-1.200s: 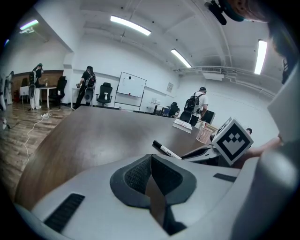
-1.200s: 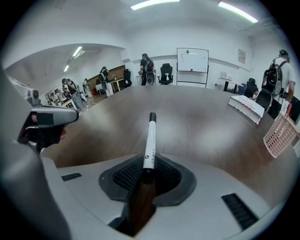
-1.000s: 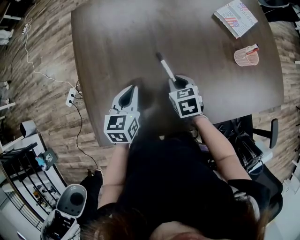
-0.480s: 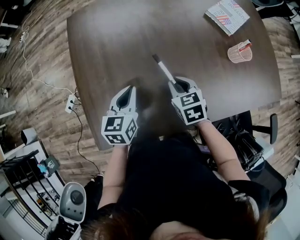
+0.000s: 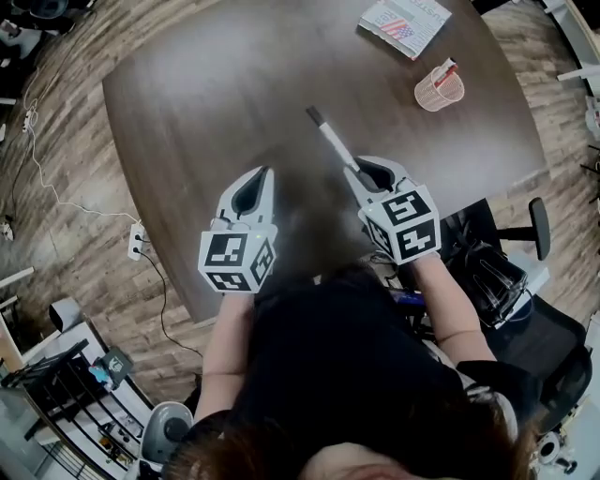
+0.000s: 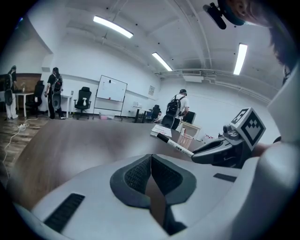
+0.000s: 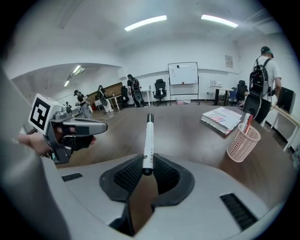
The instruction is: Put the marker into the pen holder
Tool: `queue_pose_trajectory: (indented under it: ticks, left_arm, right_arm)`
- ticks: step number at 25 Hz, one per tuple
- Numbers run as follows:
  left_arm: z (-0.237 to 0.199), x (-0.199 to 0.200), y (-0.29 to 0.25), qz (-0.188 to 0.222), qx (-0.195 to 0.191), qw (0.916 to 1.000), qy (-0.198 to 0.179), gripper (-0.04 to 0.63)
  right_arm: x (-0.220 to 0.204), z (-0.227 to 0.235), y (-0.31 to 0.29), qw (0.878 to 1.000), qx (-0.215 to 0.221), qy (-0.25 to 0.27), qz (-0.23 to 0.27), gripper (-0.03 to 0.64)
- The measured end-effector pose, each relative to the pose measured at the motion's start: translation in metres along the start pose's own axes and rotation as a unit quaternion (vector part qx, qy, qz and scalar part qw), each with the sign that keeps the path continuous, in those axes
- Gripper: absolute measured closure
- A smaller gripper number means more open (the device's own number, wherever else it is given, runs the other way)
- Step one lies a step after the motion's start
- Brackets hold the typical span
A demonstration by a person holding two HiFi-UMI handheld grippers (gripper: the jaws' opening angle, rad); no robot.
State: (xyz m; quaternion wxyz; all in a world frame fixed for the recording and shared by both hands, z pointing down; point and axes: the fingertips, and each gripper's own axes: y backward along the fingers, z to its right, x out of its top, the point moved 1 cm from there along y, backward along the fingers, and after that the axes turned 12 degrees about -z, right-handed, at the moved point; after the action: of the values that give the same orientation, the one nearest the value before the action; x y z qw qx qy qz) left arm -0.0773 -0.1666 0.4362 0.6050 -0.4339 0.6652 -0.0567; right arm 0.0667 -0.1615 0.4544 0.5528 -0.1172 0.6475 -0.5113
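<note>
1. Floor [image 5: 94,216]: wood-plank, surrounds the table on all visible sides.
2. Table [image 5: 216,103]: dark wood top with rounded corners.
3. Left gripper [image 5: 265,172]: white body with a marker cube at the rear, held over the near part of the table, to the left of the right gripper and apart from it. Fingers [image 6: 136,173] pressed together, nothing between them.
4. Right gripper [image 5: 361,169]: same build, held over the near table edge. Fingers pinching the marker at its rear end.
5. Booklet [image 5: 405,21]: printed cover, lying flat at the far right of the table, near the pen holder but not touching it.
6. Pen holder [image 5: 439,89]: pink mesh cup, upright near the right table edge, one red-and-white pen standing in it. Well apart from both grippers.
7. Marker [image 5: 330,139]: white barrel with print, black cap. It projects forward from the right gripper over the table, cap end away from the person, not in the pen holder.
</note>
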Motion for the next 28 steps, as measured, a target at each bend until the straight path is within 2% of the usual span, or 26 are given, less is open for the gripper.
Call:
queue_pose_trajectory:
  ticks: [6, 13, 17, 23, 28]
  left_arm:
    - [0.04, 0.021, -0.021, -0.007, -0.046, 0.9983, -0.036, 0.568]
    - [0.085, 0.048, -0.047, -0.008, -0.093, 0.9925, -0.079, 0.568]
    - [0.111, 0.059, -0.062, -0.007, -0.114, 0.9888, -0.096, 0.568]
    - [0.135, 0.075, -0.086, -0.01, -0.125, 0.9853, -0.116, 0.568]
    - [0.142, 0.081, -0.107, -0.021, -0.123, 0.9844, -0.124, 0.568]
  right_arm:
    - [-0.009, 0.04, 0.05, 0.999, -0.028, -0.035, 0.011, 0.532]
    - [-0.023, 0.107, 0.093, 0.994, -0.1, -0.04, -0.012, 0.532]
    - [-0.031, 0.145, 0.115, 0.991, -0.126, -0.047, -0.029, 0.532]
    - [-0.042, 0.199, 0.129, 0.985, -0.147, -0.014, -0.089, 0.532]
    - [-0.043, 0.233, 0.125, 0.976, -0.152, 0.044, -0.151, 0.532]
